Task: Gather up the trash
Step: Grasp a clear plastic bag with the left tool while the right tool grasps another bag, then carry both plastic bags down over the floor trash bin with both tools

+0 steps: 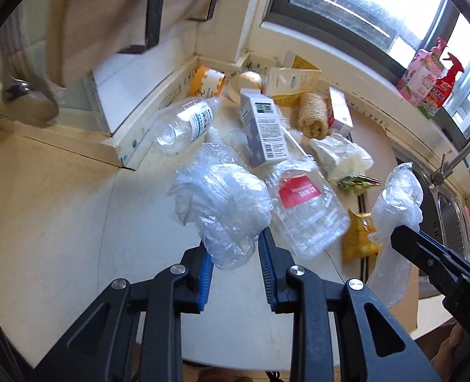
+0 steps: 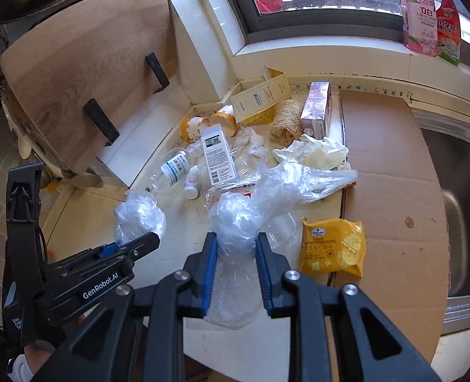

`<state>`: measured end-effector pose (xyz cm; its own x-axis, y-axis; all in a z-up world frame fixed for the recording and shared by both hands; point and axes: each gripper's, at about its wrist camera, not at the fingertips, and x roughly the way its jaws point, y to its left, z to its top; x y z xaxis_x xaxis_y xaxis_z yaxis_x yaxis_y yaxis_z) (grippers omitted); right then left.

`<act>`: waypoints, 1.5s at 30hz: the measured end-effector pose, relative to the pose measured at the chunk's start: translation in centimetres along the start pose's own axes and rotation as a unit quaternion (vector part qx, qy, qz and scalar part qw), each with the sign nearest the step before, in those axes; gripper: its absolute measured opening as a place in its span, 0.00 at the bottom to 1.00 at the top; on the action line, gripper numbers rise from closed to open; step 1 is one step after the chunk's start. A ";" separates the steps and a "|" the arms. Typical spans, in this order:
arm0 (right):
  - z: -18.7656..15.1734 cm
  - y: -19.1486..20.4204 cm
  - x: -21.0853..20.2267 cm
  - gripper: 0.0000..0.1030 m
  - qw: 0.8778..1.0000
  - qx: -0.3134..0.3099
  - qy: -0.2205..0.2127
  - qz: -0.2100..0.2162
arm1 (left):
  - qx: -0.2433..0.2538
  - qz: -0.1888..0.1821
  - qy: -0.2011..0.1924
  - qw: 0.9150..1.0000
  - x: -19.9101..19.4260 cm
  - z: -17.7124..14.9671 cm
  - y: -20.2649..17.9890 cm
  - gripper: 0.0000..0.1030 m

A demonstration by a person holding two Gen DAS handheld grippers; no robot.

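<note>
Trash lies strewn over the pale counter point(image 1: 60, 191) in both wrist views. At the bottom centre of the left wrist view, the left gripper point(image 1: 235, 248) is clamped on a crumpled clear bag point(image 1: 222, 200), whose bulk spreads above the blue pads point(image 1: 206, 273). At the lower right of that view the right gripper point(image 1: 403, 238) reaches in, with a second bag point(image 1: 394, 210) bunched at its tip.

In the right wrist view, the right gripper point(image 2: 236, 245) sits bottom centre, its pads point(image 2: 209, 273) pinching that second bag point(image 2: 238, 219), which trails toward the upper right across the counter point(image 2: 177, 242). The left gripper point(image 2: 145, 240) shows at the lower left with its bag point(image 2: 139, 215) just above the tip.

Above the grippers, mid-frame in the left wrist view, lie a flattened bottle point(image 1: 305, 210) with a red label, a white carton point(image 1: 263, 127), a clear bottle point(image 1: 187, 121) and crumpled tissue point(image 1: 340, 156). In the right wrist view a yellow cracker packet point(image 2: 330, 246) rests on cardboard point(image 2: 394, 159) at lower right, just beside the right gripper. A sink point(image 2: 464, 207) fills the right edge, and a wooden board point(image 2: 85, 70) leans at upper left.
</note>
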<state>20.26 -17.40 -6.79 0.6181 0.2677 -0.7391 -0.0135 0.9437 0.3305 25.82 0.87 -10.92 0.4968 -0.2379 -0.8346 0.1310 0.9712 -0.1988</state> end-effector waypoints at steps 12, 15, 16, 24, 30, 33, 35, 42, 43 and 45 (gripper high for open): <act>-6.8 1.2 -9.2 0.23 0.999 -0.034 -0.005 0.034 | 0.009 -0.010 -0.052 0.999 -10.6 -7.4 -2.7 0.24; -8.8 1.8 -10.9 0.23 0.998 -0.053 0.002 0.036 | 0.008 -0.012 -0.056 0.998 -12.7 -9.9 -2.9 0.24; -9.6 2.0 -11.4 0.23 0.998 -0.059 0.004 0.037 | 0.009 -0.011 -0.057 0.998 -13.2 -10.7 -2.9 0.24; -14.9 3.1 -12.8 0.23 0.995 -0.092 0.010 0.039 | 0.026 0.004 -0.046 0.999 -14.9 -17.2 -3.4 0.25; -18.3 3.5 -12.4 0.23 0.992 -0.116 0.019 0.044 | 0.025 0.009 -0.024 0.999 -14.2 -20.5 -2.9 0.25; -19.9 3.6 -11.4 0.23 0.991 -0.121 0.030 0.049 | 0.017 0.012 -0.013 1.000 -13.4 -21.8 -2.3 0.25; -20.8 3.5 -10.5 0.23 0.991 -0.120 0.038 0.052 | 0.014 0.015 -0.006 1.000 -12.6 -22.8 -1.8 0.25; -24.1 2.7 -5.3 0.24 0.989 -0.102 0.091 0.053 | 0.011 0.018 0.033 0.999 -8.2 -25.9 0.1 0.25; -24.5 2.6 -4.3 0.24 0.989 -0.100 0.099 0.051 | 0.009 0.017 0.042 0.999 -7.2 -26.5 0.5 0.25; -25.3 2.3 -2.3 0.24 0.988 -0.098 0.112 0.049 | 0.004 0.015 0.055 0.998 -5.5 -27.4 1.1 0.26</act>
<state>-1.12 -10.89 -19.16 0.4168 0.3747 -0.8282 -0.2291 0.9250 0.3031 -0.29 3.57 -20.67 0.4031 -0.2059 -0.8917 0.1252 0.9776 -0.1691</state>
